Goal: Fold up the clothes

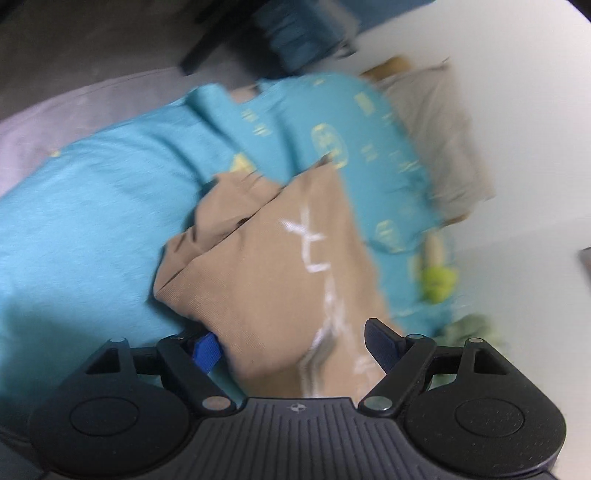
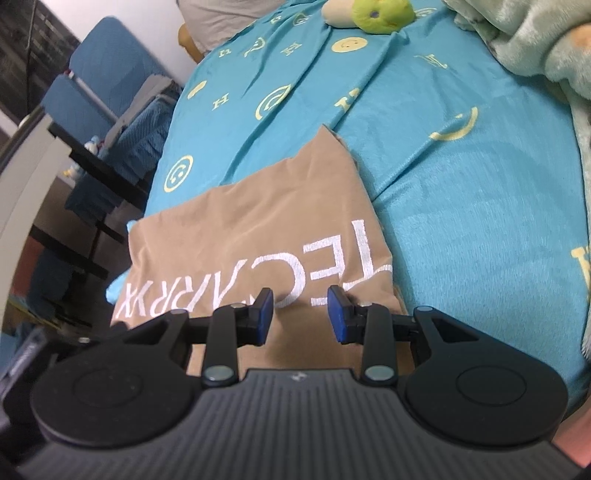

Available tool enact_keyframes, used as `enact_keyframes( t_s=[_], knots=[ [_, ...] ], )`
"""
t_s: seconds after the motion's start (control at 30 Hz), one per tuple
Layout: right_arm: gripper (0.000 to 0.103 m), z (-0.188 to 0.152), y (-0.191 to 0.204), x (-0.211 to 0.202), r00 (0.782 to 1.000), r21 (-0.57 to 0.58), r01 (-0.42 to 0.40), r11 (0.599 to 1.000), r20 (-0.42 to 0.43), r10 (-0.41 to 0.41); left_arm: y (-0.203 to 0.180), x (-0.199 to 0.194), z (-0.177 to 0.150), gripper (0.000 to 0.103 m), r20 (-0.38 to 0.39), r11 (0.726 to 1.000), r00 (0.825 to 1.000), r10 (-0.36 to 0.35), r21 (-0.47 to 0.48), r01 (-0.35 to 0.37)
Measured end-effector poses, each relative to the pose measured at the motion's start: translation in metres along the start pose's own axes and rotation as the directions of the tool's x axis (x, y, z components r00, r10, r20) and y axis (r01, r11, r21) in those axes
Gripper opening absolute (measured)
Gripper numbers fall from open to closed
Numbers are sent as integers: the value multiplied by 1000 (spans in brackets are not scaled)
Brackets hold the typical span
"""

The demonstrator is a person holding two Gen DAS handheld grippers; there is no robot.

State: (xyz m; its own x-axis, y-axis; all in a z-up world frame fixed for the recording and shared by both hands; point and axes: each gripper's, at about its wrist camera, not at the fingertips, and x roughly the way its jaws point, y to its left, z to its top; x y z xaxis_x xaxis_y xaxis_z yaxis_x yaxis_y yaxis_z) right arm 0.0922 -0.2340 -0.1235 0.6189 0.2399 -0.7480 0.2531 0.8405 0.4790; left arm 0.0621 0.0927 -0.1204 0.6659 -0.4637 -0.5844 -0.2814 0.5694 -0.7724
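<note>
Left wrist view, blurred. Upper left: dark furniture, edge of a blue chair [image 1: 295, 33]. Centre: your tan garment [image 1: 266, 266], white lettering on it, lying bunched w/ folds on the turquoise bedsheet [image 1: 92, 206]. Its near end runs down between the fingers of your left gripper [image 1: 291, 347]. Jaws spread wide, one blue pad each side of the cloth w/ room to spare, nothing pinched. Right of centre: beige pillow [image 1: 439, 129] at top against a white wall [image 1: 517, 74]; lower right, a green plush toy [image 1: 437, 282], small and smeared.

Right wrist view, sharp. Left edge: blue chair [image 2: 107, 70], dark shelf frame [image 2: 99, 166] below it. Centre: tan garment [image 2: 258, 221] flat on the bedsheet [image 2: 461, 166] (yellow smiley and letter print), white "TECARRX"-type lettering seen upside down, partly hidden. Your right gripper [image 2: 301, 314] sits low over the garment's near part, jaws partway apart. Gap btw the blue pads shows tan fabric behind it; can't tell if any cloth is caught. Top centre: green plush toy [image 2: 380, 14]. Upper right: pale green fleece blanket [image 2: 535, 40] on the sheet.
</note>
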Motion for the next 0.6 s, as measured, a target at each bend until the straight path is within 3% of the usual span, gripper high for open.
enact_keyframes(
  t_s=[0.1,0.2,0.27,0.37,0.43,0.5,0.53,0.6],
  knots=[
    [35,1,-3,-2,1000,35,-9,999,10,9,1,0,-1,79,6,1000,1000,-24,6,24],
    [38,2,-6,-6,999,72,-29,997,26,27,3,4,-2,69,0,1000,1000,-14,9,14],
    [38,3,-8,-13,997,101,-70,992,51,65,5,16,-2,64,-31,999,998,51,5,-51],
    [40,3,-8,-25,982,146,-183,972,65,176,9,25,-3,54,-41,998,997,67,-12,-68],
    [50,-1,-5,-25,963,183,-270,945,28,269,11,27,-2,44,-33,999,998,49,-18,-50],
    [78,-8,-1,-22,937,224,-339,914,-6,349,12,26,-3,39,-21,999,999,38,-25,-39],
    [86,-12,1,-19,922,248,-371,895,-20,388,12,24,-3,35,-11,999,1000,20,-31,-21],
    [90,-21,4,-10,885,332,-416,847,-67,461,11,19,-4,32,13,999,1000,-26,-34,26]
  ],
)
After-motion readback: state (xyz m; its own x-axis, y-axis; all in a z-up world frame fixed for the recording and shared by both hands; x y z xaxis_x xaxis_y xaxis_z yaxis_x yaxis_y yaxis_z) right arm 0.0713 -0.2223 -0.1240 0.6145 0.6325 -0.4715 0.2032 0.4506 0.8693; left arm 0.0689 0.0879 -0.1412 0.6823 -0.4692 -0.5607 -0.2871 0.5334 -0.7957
